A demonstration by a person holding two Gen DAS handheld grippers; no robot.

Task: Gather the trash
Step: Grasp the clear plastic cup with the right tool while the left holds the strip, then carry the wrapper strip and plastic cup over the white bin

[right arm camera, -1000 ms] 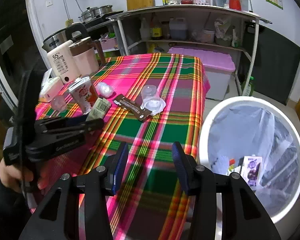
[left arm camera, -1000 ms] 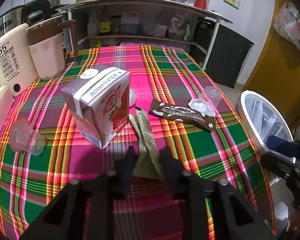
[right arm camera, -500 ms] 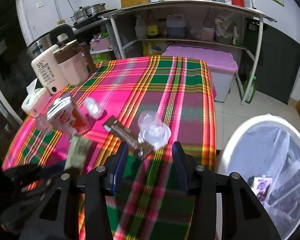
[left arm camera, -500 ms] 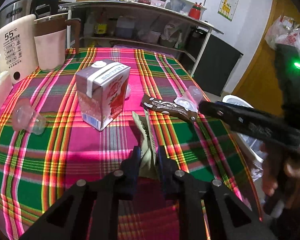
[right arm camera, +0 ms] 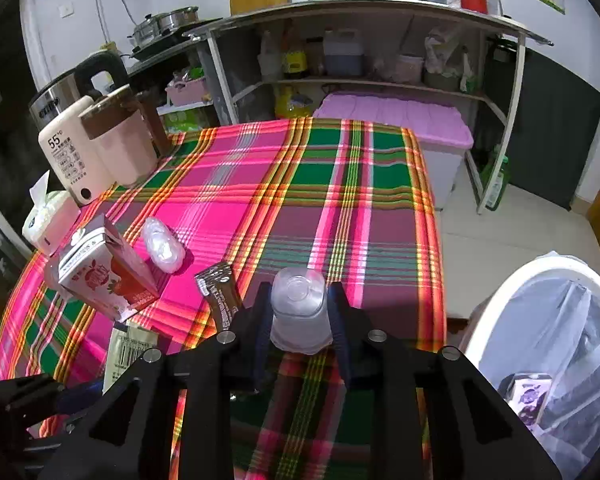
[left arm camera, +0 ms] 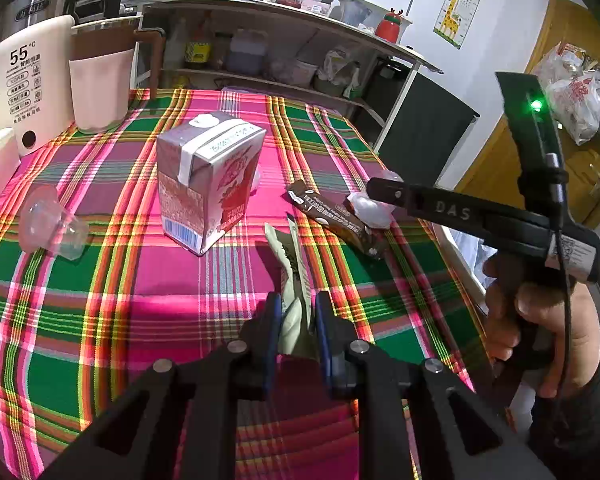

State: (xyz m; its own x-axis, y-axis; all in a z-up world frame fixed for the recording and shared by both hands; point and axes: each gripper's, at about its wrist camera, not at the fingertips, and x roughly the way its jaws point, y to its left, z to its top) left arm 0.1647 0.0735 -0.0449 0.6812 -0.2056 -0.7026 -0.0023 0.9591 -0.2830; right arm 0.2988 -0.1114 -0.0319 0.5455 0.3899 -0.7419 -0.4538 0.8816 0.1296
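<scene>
My left gripper (left arm camera: 296, 316) is shut on a pale green wrapper (left arm camera: 294, 276), held just above the plaid tablecloth (left arm camera: 100, 280). My right gripper (right arm camera: 300, 312) has its fingers around a clear plastic cup (right arm camera: 298, 312) lying on its side; the pads touch its sides. The right gripper also shows in the left wrist view (left arm camera: 384, 192), over the cup (left arm camera: 370, 208). A brown snack wrapper (left arm camera: 332, 218) lies beside it. A milk carton (left arm camera: 208, 184) stands mid-table. Another clear cup (left arm camera: 52, 226) lies at the left.
A white bin with a clear liner (right arm camera: 552, 360) stands off the table's right side, holding some trash. A crumpled clear plastic piece (right arm camera: 162, 244), a pink jug (left arm camera: 100, 84), a white kettle (left arm camera: 24, 80) and a tissue box (right arm camera: 48, 216) sit at the table's left.
The left gripper closed on the green wrapper and lifted it slightly. The right gripper swung from the bin side to the table and closed around the clear cup.
</scene>
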